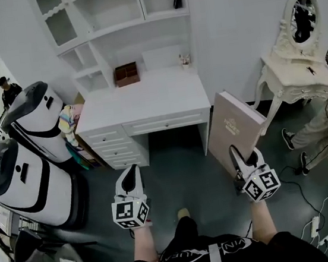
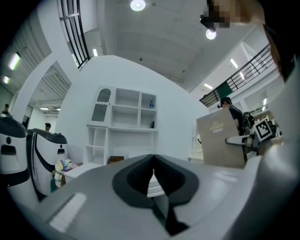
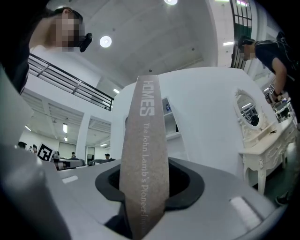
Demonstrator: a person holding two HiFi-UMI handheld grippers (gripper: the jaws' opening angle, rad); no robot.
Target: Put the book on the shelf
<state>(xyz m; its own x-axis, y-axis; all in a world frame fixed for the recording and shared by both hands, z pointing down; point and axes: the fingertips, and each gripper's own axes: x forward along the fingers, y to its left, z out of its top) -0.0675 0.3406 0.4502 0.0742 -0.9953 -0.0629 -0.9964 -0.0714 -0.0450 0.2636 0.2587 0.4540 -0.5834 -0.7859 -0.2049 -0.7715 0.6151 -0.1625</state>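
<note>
A large taupe book (image 1: 231, 127) stands upright in my right gripper (image 1: 243, 157), which is shut on its lower edge. Its spine (image 3: 143, 154) fills the middle of the right gripper view, between the jaws. The book (image 2: 220, 144) also shows at the right of the left gripper view. My left gripper (image 1: 131, 176) is held level beside it, jaws shut with nothing between them (image 2: 153, 177). Ahead stands the white shelf unit (image 1: 113, 11) above a white desk (image 1: 139, 100). The shelf (image 2: 125, 116) lies straight ahead in the left gripper view.
A brown box (image 1: 126, 74) sits on the desk. Two white golf bags (image 1: 28, 157) stand at the left. A white dressing table (image 1: 297, 74) with a mirror is at the right, a person's legs (image 1: 316, 128) beside it. Cables and a power strip (image 1: 314, 224) lie on the floor.
</note>
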